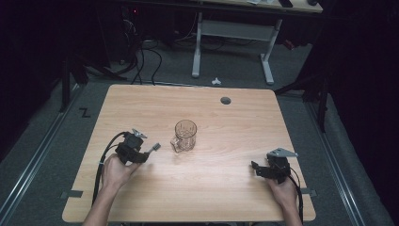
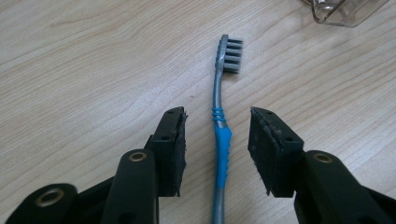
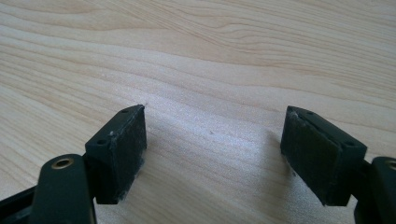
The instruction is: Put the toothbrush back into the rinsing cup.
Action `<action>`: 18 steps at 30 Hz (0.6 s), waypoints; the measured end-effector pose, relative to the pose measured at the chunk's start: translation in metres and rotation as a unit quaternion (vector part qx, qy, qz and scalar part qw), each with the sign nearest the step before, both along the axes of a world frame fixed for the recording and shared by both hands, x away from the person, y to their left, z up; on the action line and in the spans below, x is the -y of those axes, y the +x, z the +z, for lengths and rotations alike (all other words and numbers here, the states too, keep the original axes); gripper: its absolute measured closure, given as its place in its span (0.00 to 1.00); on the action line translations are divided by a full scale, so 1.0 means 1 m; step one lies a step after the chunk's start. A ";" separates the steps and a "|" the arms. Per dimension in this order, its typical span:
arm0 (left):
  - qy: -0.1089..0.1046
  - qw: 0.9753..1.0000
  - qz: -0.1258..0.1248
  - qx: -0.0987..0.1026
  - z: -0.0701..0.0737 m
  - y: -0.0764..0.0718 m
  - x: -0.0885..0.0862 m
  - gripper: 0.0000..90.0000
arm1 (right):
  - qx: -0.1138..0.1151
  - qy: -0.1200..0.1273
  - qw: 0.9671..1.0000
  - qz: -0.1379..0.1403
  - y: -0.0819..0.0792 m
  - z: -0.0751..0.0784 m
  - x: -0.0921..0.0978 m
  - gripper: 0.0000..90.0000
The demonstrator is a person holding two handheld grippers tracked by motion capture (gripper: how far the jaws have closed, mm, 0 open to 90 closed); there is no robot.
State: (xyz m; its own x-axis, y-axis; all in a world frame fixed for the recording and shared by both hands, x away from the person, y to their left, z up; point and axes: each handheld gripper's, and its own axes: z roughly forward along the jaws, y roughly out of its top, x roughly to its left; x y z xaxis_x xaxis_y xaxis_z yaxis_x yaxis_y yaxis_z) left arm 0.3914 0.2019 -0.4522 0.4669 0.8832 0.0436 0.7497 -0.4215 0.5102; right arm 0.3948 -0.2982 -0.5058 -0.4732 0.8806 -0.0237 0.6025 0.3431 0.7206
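Between the spread jaws of the left claw [image 2: 217, 135], flat on the worktop [image 1: 226, 174], lies the toothbrush [image 2: 221, 140], head pointing toward the glass mug [image 1: 184, 135] just right of it. Best lowered straight, then closed squarely on the blue grip, not the thin neck. Right claw [image 3: 212, 140], near right, gapes wide over bare wood, holding nothing.

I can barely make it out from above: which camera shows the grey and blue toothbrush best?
The left gripper view: the grey and blue plastic toothbrush lies between the open left gripper, bristles and handle plain. The high view gives just its small head. The right gripper view looks at the wooden table.
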 end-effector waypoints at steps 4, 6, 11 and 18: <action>-0.002 1.000 0.000 -0.013 -0.004 0.004 0.001 0.64 | 0.000 0.000 1.000 0.000 0.000 0.000 0.000 0.25; 0.001 1.000 -0.001 -0.019 -0.006 0.005 0.002 0.64 | 0.000 0.000 1.000 0.000 0.000 0.000 0.000 0.25; 0.003 1.000 -0.003 -0.029 -0.010 0.008 0.004 0.66 | 0.000 0.000 1.000 0.000 0.000 0.000 0.000 0.25; 0.012 0.999 -0.003 -0.037 -0.013 0.010 0.005 0.71 | 0.000 0.000 1.000 0.000 0.000 0.000 0.000 0.25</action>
State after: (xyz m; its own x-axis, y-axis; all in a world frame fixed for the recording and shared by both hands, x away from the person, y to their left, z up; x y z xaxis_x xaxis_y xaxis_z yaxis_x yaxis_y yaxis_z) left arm 0.4018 0.1973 -0.4655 0.4753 0.8793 0.0304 0.7822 -0.4382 0.4429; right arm 0.3948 -0.2981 -0.5058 -0.4732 0.8806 -0.0242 0.6021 0.3434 0.7208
